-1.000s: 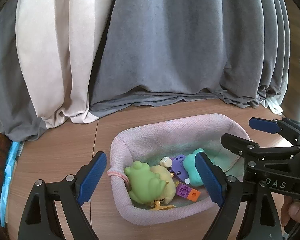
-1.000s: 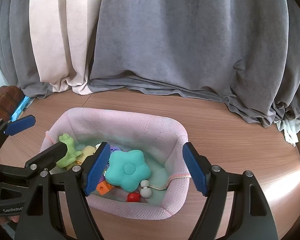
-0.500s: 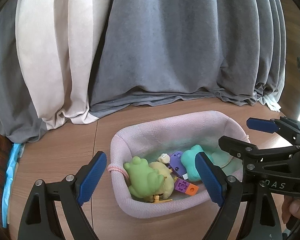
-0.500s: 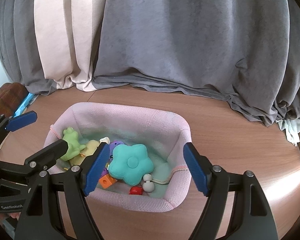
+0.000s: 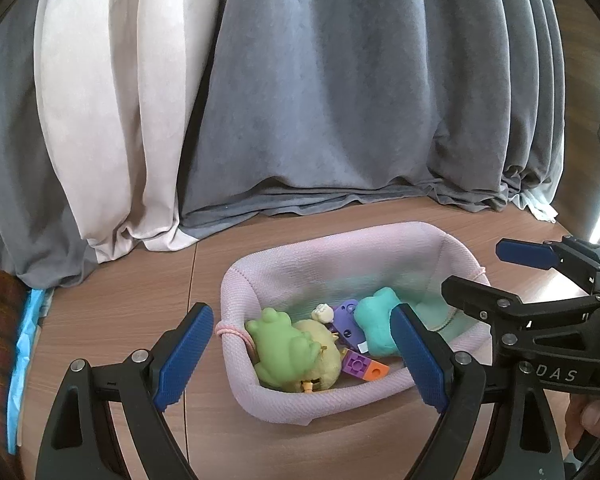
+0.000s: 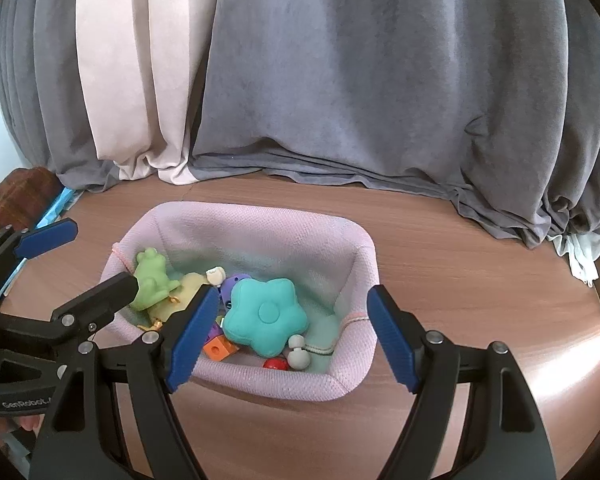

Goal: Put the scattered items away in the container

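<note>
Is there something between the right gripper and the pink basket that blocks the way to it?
Nothing visible does. The right gripper hangs open and empty over the near rim of the pink basket. The left gripper sits off to the side, at the basket's left end.

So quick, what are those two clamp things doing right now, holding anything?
Left gripper: jaws open, holding nothing.
Right gripper: jaws open, holding nothing, above the pink fabric basket.
</note>
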`<state>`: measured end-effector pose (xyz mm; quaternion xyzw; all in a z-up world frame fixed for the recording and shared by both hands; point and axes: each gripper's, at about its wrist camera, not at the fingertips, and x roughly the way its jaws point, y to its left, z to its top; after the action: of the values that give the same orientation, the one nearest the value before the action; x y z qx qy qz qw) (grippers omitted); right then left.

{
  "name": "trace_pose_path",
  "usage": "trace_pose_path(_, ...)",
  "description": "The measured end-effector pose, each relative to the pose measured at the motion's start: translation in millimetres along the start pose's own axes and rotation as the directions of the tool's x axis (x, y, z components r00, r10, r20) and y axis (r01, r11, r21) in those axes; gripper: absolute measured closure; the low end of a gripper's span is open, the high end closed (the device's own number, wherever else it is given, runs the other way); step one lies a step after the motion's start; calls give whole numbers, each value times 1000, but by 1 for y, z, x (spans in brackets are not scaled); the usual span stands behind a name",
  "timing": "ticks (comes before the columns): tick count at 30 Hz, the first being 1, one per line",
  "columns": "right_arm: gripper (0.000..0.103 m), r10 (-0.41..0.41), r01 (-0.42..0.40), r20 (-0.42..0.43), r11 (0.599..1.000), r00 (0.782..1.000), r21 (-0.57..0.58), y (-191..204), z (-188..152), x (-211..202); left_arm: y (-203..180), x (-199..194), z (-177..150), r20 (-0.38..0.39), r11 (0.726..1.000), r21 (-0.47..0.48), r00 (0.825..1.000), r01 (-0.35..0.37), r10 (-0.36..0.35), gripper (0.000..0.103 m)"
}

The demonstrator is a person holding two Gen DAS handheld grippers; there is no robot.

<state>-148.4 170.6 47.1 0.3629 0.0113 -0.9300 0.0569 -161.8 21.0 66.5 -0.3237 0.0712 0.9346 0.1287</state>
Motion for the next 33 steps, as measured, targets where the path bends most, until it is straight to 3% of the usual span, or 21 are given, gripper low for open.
trace_pose_path(33,29,7,-7,4,1000,1000,23,-3,-20,-23,-13,-24,-12,14,999,27,1000,18,-18,15)
